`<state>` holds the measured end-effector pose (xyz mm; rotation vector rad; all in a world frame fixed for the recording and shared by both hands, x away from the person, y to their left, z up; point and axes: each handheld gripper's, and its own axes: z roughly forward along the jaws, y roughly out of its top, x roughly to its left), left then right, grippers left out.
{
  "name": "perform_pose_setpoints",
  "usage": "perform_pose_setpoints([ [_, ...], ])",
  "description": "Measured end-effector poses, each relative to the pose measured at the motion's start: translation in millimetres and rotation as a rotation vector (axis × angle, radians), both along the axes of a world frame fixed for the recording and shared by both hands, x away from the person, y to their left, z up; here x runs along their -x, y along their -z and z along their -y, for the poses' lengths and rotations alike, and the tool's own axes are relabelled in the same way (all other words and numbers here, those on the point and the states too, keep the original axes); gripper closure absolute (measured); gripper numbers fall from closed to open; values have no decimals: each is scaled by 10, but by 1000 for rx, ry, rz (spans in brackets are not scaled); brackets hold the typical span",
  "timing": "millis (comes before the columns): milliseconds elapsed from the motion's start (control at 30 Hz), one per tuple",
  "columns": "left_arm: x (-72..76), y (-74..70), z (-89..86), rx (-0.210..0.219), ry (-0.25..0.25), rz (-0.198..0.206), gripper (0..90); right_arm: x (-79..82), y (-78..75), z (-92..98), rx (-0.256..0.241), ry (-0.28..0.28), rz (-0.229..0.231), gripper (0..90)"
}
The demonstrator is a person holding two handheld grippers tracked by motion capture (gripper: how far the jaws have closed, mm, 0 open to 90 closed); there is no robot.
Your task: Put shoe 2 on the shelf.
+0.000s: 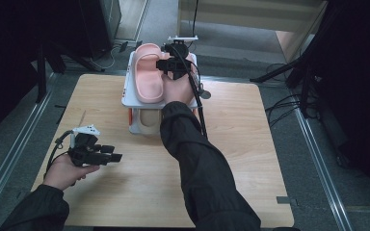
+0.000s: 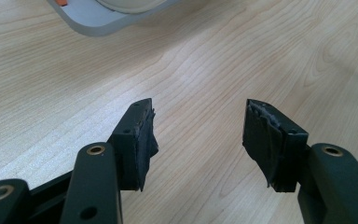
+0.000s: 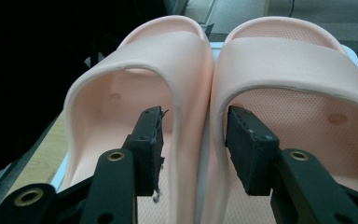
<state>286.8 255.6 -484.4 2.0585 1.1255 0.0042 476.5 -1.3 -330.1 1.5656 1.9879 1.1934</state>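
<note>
A pale wooden table (image 1: pixel 231 159) stands on a grey floor, with dark stands and cables around it. In the high view, a white two-tier rack (image 1: pixel 130 98) sits at the far middle of the table. A pink slipper (image 1: pixel 148 72) lies on its top shelf, and a beige shoe (image 1: pixel 149 122) shows on the shelf below. The right gripper (image 1: pixel 169 64) is over the top shelf, just right of that slipper, at the end of a dark-sleeved arm that reaches across the table. The left gripper (image 1: pixel 113 157) is held low over the near left part of the table, well apart from the rack, jaws pointing right.

In the left gripper view, the left gripper (image 2: pixel 198 135) has its jaws spread wide over bare wood, holding nothing. A corner of the rack's grey base (image 2: pixel 93 23) lies at the top edge.

In the right gripper view, two pink slippers sit side by side, touching. The right gripper (image 3: pixel 193 135) has its jaws apart: one is inside the left slipper (image 3: pixel 140 60), the other inside the right slipper (image 3: pixel 289 60). The two inner side walls stand between the pads (image 3: pixel 244 144). Whether the pads press on those walls cannot be told.
</note>
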Motion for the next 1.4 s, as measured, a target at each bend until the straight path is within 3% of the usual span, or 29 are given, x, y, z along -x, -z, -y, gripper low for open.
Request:
perform_pose_setpoints([
  [100,-4,-1,-1,1,-4,-2,430,71,-30,44,-14,-27,21,578],
  [267,-15,-5,-14,8,-14,-23,430,205,-37,89,13,-80,26,578],
  [333,-17,-6,-12,9,-20,-23,430,276,-25,120,-3,-85,29,578],
  [500,-20,-11,-6,7,-20,-26,429,421,21,178,-20,-155,5,578],
  [833,-32,-9,16,6,-24,-30,426,798,59,352,-12,-276,11,578],
  [1067,-34,-7,23,2,-25,-26,424,1083,148,516,-7,-317,16,578],
  [1400,-41,2,45,-9,-19,-13,421,1319,363,700,-42,-385,-10,579],
])
